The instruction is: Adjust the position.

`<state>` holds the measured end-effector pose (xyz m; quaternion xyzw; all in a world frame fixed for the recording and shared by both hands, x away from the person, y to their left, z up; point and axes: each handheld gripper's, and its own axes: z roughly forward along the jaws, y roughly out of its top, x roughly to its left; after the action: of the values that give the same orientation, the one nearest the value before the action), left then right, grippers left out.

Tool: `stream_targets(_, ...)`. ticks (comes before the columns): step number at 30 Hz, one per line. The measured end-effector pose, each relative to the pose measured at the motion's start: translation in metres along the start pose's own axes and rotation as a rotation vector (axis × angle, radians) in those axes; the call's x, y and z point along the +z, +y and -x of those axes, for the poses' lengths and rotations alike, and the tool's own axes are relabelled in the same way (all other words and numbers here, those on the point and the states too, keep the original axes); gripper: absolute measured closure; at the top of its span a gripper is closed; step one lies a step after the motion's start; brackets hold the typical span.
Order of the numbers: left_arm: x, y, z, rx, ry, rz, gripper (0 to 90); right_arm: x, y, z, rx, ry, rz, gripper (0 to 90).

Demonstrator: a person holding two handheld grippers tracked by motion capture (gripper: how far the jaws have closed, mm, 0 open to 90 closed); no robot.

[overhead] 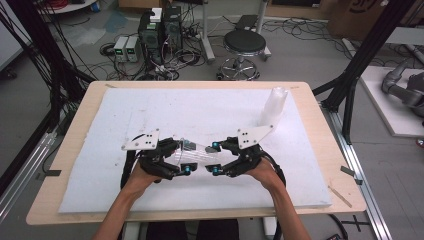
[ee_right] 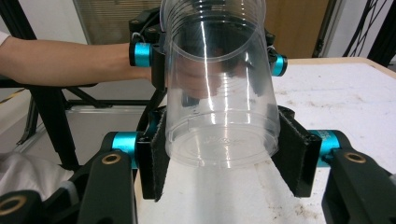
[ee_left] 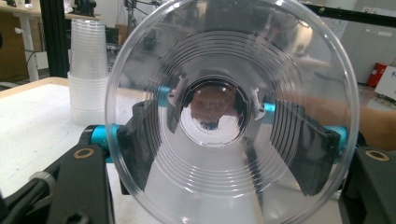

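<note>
White foam sheeting is covering the table, and cables, power boxes and a stool are cluttering the floor behind it. A person is standing at the near edge, holding a clear plastic cup sideways just above the sheet, between two tools. The left hand-held gripper is clamping the cup near its wide mouth; the right hand-held gripper is clamping it near the base, with its black pads pressing on both sides of the wall. Neither is open. A tall stack of similar cups is standing well apart, at the far right of the sheet.

The cup is looking feather-light, thin-walled and slick, so I am expecting it to flex or crack under a hard squeeze and to slip under a weak one. Its ribbed band near the rim and the stiffer base ring are looking like the safest places to grip.
</note>
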<state>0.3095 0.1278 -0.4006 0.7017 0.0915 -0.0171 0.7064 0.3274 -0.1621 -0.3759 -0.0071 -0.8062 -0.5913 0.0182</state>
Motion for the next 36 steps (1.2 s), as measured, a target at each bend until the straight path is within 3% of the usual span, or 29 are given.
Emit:
stream_targets(12, 0.0, 0.0, 0.0, 0.001, -0.001, -0.005, 33.1, 0.001, 0.0, 0.0, -0.004, 0.001, -0.015, 41.8)
stream_targets(18, 0.0, 0.0, 0.0, 0.0, 0.002, -0.007, 33.5, 0.004, -0.001, 0.0, 0.013, -0.002, -0.027, 28.4)
stream_targets(19, 0.0, 0.0, 0.0, 0.001, 0.004, -0.007, 33.5, 0.005, -0.001, 0.0, 0.027, -0.016, -0.035, 22.3)
stream_targets(26, -0.004, 0.001, 0.0, 0.005, 0.019, -0.019, 33.5, 0.005, -0.002, -0.001, 0.037, -0.035, -0.039, 19.5)
stream_targets(29, -0.007, 0.006, -0.001, 0.026, 0.059, -0.082, 33.5, 0.002, -0.004, -0.003, 0.042, -0.06, -0.051, 19.1)
stream_targets(31, -0.01, 0.014, -0.005, 0.035, 0.085, -0.151, 33.3, -0.004, -0.008, -0.006, 0.047, -0.114, -0.049, 19.1)
stream_targets(32, -0.01, 0.014, -0.005, 0.035, 0.085, -0.151, 33.3, -0.004, -0.008, -0.006, 0.047, -0.114, -0.049, 19.1)
stream_targets(34, -0.011, 0.021, -0.007, 0.047, 0.11, -0.208, 33.3, -0.009, -0.013, -0.007, 0.063, -0.176, -0.06, 19.1)
stream_targets(35, -0.012, 0.026, -0.01, 0.052, 0.123, -0.253, 33.2, -0.013, -0.019, -0.01, 0.074, -0.234, -0.066, 19.1)
stream_targets(36, -0.011, 0.029, -0.012, 0.059, 0.13, -0.28, 33.2, -0.014, -0.021, -0.011, 0.079, -0.254, -0.068, 19.1)
